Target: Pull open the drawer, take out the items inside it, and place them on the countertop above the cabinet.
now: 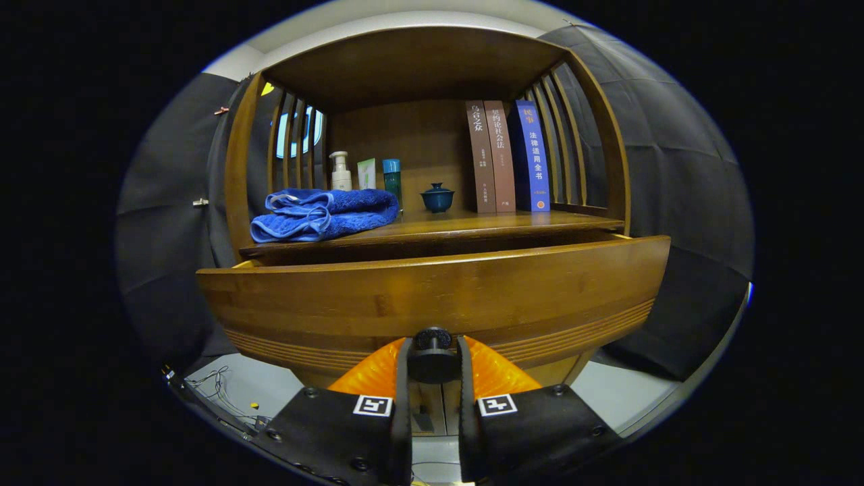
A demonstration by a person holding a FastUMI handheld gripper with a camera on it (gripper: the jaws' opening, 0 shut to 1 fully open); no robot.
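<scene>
Tongs (pixel 433 361) clamped on the drawer knob (pixel 433 352), drawer (pixel 432 297) pulled partway out right ahead, then beyond on the tabletop (pixel 466 224) a folded blue towel (pixel 322 214), bottles (pixel 341 171), a little lidded cup (pixel 437 198) and three books (pixel 507 156).

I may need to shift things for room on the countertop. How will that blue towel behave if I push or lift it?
The blue towel lies loosely folded in soft layers, so it will probably flop and unfold when lifted. Pushed, its plush pile likely drags on the wooden countertop and bunches. The gripper is shut on the drawer knob.
</scene>
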